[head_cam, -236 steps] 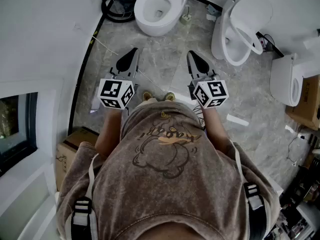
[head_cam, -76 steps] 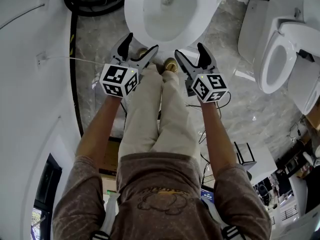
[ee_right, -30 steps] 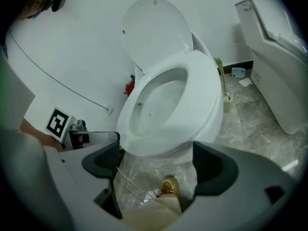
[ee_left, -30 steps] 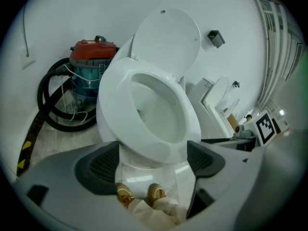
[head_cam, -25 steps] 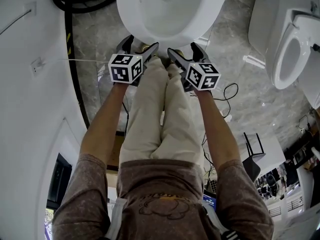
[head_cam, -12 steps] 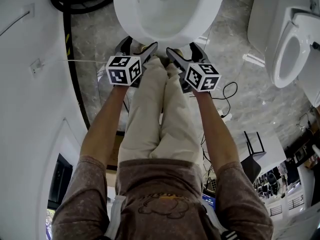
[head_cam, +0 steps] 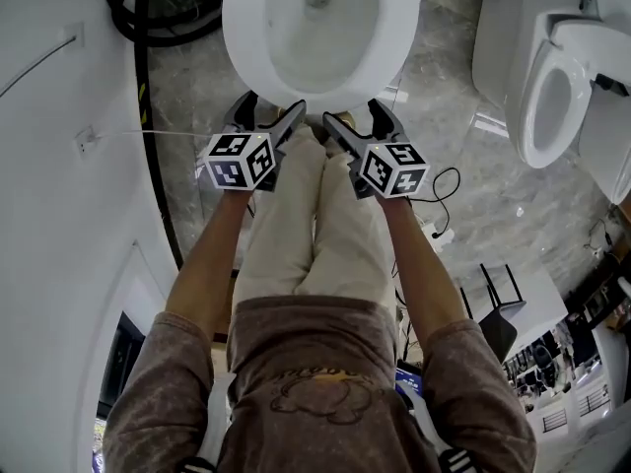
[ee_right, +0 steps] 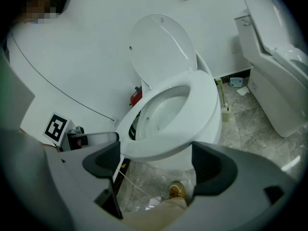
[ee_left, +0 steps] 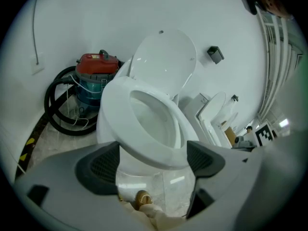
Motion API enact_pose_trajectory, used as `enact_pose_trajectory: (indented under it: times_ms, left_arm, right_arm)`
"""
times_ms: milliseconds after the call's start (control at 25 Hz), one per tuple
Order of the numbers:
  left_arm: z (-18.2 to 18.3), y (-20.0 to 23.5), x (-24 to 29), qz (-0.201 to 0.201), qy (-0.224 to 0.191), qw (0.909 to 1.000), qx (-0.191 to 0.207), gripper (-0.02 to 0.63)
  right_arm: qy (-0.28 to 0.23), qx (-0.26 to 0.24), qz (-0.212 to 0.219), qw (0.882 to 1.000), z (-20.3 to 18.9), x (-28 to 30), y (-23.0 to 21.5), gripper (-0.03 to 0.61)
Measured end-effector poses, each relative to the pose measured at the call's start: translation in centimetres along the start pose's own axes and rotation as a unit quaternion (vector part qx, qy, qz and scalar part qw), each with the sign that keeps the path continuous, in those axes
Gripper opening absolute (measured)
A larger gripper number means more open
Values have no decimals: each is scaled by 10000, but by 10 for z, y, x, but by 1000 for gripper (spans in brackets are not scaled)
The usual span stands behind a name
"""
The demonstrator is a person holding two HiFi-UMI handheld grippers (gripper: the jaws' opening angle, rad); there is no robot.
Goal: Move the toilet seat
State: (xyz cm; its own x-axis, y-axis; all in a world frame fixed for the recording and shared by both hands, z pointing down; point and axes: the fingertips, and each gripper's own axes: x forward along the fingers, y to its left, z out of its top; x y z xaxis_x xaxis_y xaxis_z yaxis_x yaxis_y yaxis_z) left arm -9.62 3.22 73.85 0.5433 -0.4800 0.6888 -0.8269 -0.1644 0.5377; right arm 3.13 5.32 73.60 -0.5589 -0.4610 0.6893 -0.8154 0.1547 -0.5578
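The left hand-held gripper (head_cam: 269,116) and the right hand-held gripper (head_cam: 357,121) are held side by side, low in front of the toilet (head_cam: 314,92), tips pointing at its front edge. Both are released: in each gripper view the two dark pads stand wide apart with nothing clamped. The front of the bowl and seat fills the gap, seemingly just beyond the tips rather than between them. This looks like a lining-up pose, with both pairs of jaws spread so that either could slip onto the rim.

The toilet seat (ee_left: 113,114) lies flat on the bowl, a broad white ring, untouched. The lid (ee_left: 163,61) behind it stands raised against the wall, so only the ring needs moving. To lift it, a jaw would likely have to get under the overhanging front lip, and that lip sits close on the bowl rim, leaving little room.

Directly below the grippers are the person's shoes (ee_left: 143,197) and trouser legs, close to the pedestal on the marble floor (head_cam: 463,195). To the left, a red-topped vacuum cleaner (ee_left: 96,69) and its coiled black hose (ee_left: 49,97) crowd the wall, and a thin cable (head_cam: 148,134) runs toward the left gripper. A second toilet (head_cam: 567,42) stands well apart on the right. Nothing blocks the seat's upward swing.
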Motion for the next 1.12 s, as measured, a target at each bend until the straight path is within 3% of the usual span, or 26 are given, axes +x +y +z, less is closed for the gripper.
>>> enact_pose_trajectory:
  times_ms: [1120]
  left_arm:
    - [124, -81, -68, -479, -3, 9981, 386, 433]
  right_arm:
    - [-588, 84, -211, 9980, 126, -74, 55, 442]
